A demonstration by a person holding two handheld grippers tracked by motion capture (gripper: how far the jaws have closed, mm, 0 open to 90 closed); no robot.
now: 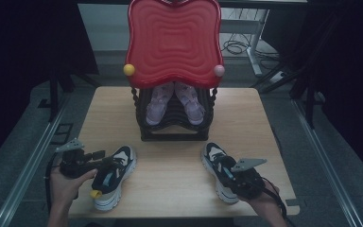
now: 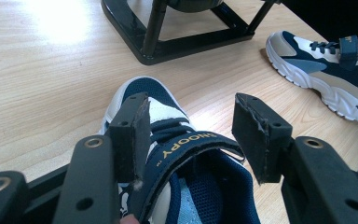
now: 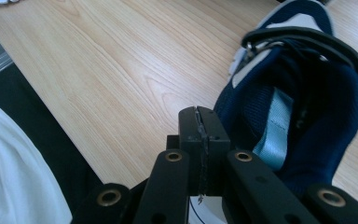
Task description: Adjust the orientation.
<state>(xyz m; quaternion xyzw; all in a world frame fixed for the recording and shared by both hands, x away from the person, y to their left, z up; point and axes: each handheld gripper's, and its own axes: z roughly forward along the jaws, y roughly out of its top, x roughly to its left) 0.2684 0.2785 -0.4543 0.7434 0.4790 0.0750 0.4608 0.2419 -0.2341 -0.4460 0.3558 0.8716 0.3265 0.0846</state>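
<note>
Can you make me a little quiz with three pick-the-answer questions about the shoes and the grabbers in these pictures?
1. Where are the pink shoes?
A. on the black rack under the red tray
B. on the floor
C. in a grabber

2. How many navy and white sneakers lie on the table?
A. one
B. two
C. four

3. How do the right gripper jaws stand?
A. wide open
B. pressed together
C. around a ball

Answers:
1 A, they sit on the rack's shelves.
2 B, the left sneaker and the right sneaker.
3 B, the pads meet with no gap beside the sneaker's heel.
</note>
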